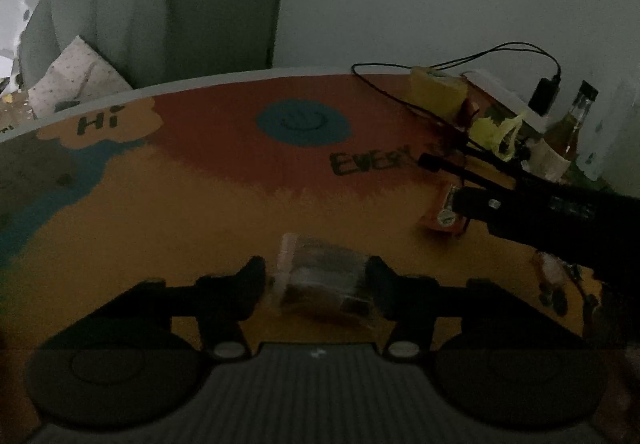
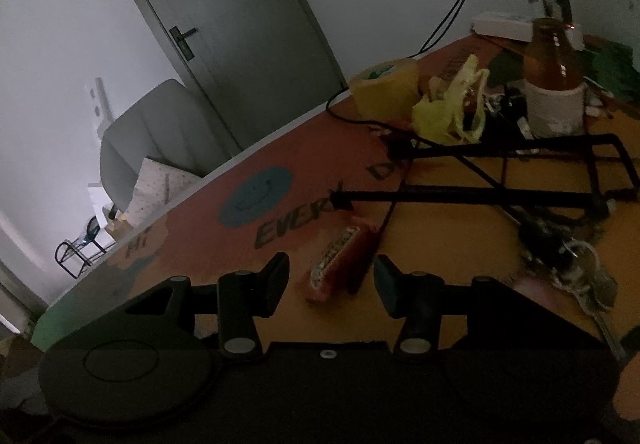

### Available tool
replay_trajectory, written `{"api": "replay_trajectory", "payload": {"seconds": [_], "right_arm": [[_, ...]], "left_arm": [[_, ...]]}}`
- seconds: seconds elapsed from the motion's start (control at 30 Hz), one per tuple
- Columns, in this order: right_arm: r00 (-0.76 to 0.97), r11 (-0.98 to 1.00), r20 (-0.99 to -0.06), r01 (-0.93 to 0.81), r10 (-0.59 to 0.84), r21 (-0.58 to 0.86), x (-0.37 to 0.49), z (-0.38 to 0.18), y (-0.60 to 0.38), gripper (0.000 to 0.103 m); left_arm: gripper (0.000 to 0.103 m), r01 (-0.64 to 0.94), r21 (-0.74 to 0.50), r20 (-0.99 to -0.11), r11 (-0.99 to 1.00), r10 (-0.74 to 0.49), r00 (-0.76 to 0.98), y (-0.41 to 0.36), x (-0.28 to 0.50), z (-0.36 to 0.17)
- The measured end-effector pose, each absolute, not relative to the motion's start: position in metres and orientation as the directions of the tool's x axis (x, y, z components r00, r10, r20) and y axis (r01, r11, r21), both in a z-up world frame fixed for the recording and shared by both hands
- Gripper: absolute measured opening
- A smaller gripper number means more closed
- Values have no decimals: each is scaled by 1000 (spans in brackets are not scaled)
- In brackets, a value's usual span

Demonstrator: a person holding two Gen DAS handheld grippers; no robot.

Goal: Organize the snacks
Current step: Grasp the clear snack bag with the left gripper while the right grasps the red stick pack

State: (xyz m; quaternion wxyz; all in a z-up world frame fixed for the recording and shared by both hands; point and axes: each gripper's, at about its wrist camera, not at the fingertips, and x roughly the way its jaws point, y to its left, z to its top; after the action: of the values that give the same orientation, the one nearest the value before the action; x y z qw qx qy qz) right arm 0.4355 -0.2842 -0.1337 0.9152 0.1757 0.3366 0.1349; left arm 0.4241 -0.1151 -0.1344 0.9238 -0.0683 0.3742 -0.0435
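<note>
Left wrist view shows you the wide printed table (image 1: 168,204), with your left gripper (image 1: 316,276) spread around a clear-wrapped dark snack pack (image 1: 324,280), not yet pinching. That soft, crinkly film looks slippery, so squeeze gently across its middle. Your right gripper (image 2: 332,280) also stands spread, framing a small light red snack bar (image 2: 340,264) lying on the table.

Dim, grainy views with fisheye-bent, dark-cornered edges.
</note>
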Motion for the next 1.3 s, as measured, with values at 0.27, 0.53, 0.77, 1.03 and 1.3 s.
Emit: {"api": "replay_trajectory", "payload": {"seconds": [0.27,0.53,0.77,1.03,1.3], "right_arm": [[734,929,-591,-149,334,339,449,-137,-261,49],[762,959,-592,-142,264,244,446,-135,-250,30],[777,964,-577,-152,253,218,436,-128,-258,4],[779,958,-563,-178,276,224,430,-117,-252,6],[770,963,-583,-165,262,215,443,-127,-241,34]], "left_arm": [[43,0,-148,-687,989,-102,720,-101,425,-131],[43,-23,-149,-688,989,-87,721,-84,418,-131],[43,-37,-166,-688,985,-89,720,-77,410,-130],[43,-40,-177,-687,983,-95,721,-74,402,-128],[44,-76,-165,-689,983,-60,722,-63,406,-128]]}}
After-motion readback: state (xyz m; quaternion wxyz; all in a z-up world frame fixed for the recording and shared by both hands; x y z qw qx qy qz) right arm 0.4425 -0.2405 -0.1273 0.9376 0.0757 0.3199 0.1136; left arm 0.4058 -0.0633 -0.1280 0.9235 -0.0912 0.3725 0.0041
